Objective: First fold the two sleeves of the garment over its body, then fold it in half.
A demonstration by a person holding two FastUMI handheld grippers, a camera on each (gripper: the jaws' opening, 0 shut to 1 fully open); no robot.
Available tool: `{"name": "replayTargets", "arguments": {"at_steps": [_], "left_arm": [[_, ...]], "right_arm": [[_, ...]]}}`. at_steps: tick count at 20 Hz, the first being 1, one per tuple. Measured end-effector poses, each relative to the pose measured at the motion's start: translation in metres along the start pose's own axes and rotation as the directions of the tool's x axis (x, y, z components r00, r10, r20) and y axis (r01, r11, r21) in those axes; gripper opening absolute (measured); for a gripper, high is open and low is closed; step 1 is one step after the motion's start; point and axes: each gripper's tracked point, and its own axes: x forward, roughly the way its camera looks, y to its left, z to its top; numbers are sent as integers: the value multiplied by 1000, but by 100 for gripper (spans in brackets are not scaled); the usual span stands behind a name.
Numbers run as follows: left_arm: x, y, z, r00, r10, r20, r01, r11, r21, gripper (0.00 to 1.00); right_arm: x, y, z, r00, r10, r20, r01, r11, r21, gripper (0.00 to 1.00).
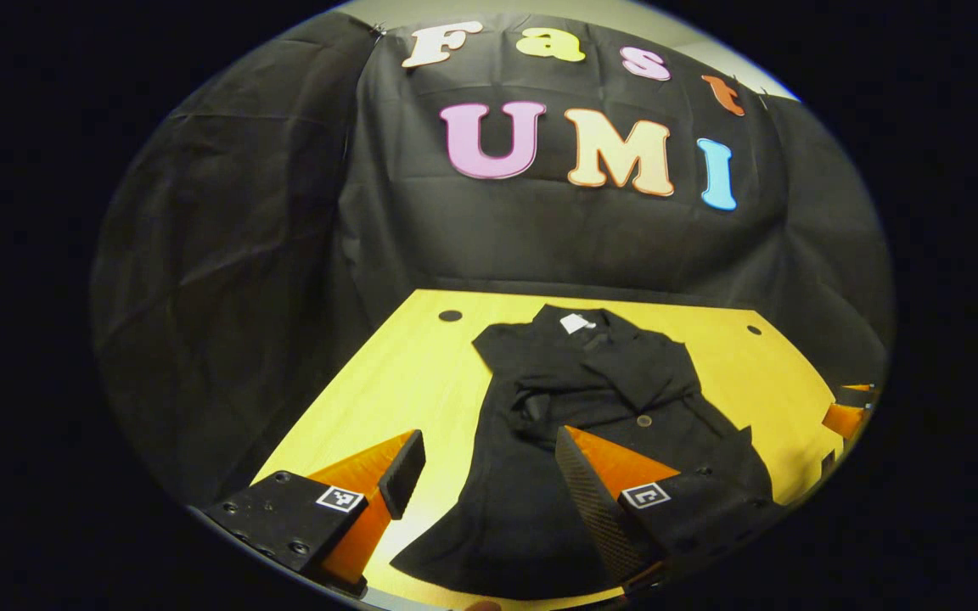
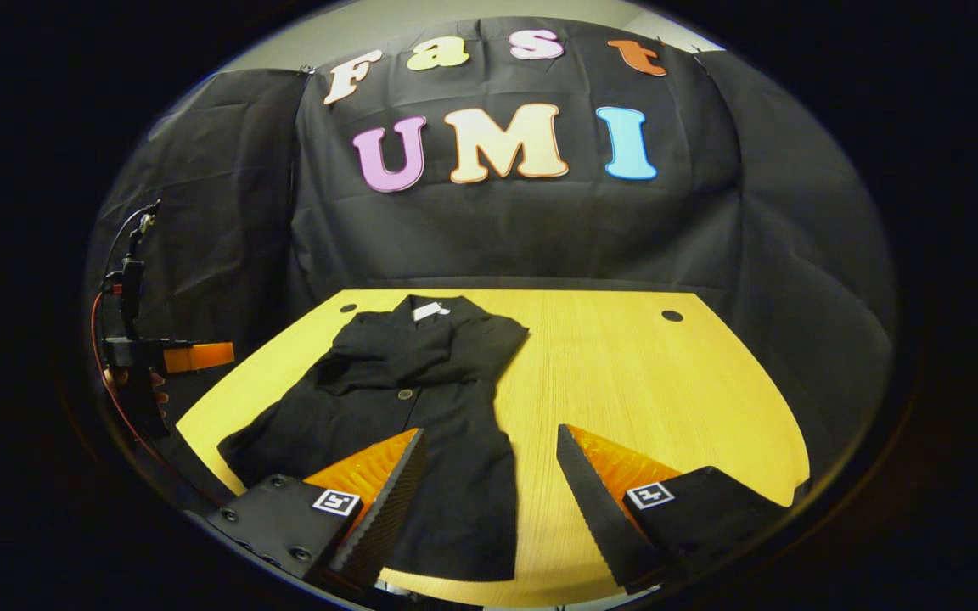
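Left gripper (image 1: pixel 489 475) and right gripper (image 2: pixel 489 475) hovered with fingers spread, holding nothing. Right gripper view showed bare worktop (image 2: pixel 667 382) beside the garment (image 2: pixel 421 399), sleeves folded across the body.

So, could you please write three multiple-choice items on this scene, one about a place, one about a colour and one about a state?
1. Where does the garment lie?
A. on the table
B. on the floor
C. on a hanger

2. What colour is the table top?
A. white
B. yellow
C. grey

3. How do the right gripper jaws stand?
A. shut on a sleeve
B. shut on nothing
C. open

Answers: 1 A, it lies spread on the wooden top; 2 B, yellow wood surrounds the black cloth; 3 C, a wide gap between the fingers, nothing held.
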Motion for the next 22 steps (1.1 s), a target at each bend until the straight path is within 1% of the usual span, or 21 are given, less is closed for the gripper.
{"name": "replayTargets", "arguments": {"at_steps": [4,5,6,7,8,9,10,13,14,15,19,20,21,22], "left_arm": [[-5,10,-52,995,2,-100,-1,1000,12,94],[-6,9,-69,990,-1,-141,3,1000,16,94],[-8,10,-84,983,-2,-182,6,1000,20,95],[-11,11,-96,978,-1,-208,5,1000,21,96],[-13,12,-106,974,-2,-227,7,1000,21,96],[-15,13,-116,969,-2,-247,8,1000,23,96],[-17,14,-125,965,-4,-263,11,1000,26,96],[-18,17,-146,954,1,-301,10,999,35,96],[-18,18,-151,950,2,-311,8,999,33,94],[-19,20,-157,947,1,-320,9,1000,28,96],[-17,20,-178,931,-11,-364,20,1000,22,96],[-19,20,-179,930,-12,-368,25,999,30,96],[-18,18,-176,938,-20,-345,37,998,43,98],[-18,17,-179,936,-30,-352,50,998,48,97]], "right_arm": [[2,8,-34,998,-11,-67,11,1000,2,98],[3,10,-46,996,-12,-93,12,1000,2,100],[4,12,-59,992,-4,-123,6,1000,9,98],[4,14,-71,988,-1,-156,3,1000,17,98],[4,14,-79,985,-3,-173,7,1000,20,94],[4,12,-85,983,-12,-185,16,1000,20,98],[4,11,-91,981,-20,-194,24,999,21,98],[6,10,-112,972,-38,-230,42,999,15,98],[6,9,-118,969,-47,-241,51,999,8,98],[7,8,-124,966,-59,-252,61,998,0,98],[14,5,-147,951,-90,-296,98,995,13,98],[15,6,-152,946,-94,-312,105,994,18,98],[17,7,-157,941,-99,-323,112,994,20,98],[19,9,-161,937,-105,-332,118,993,19,94]]}}
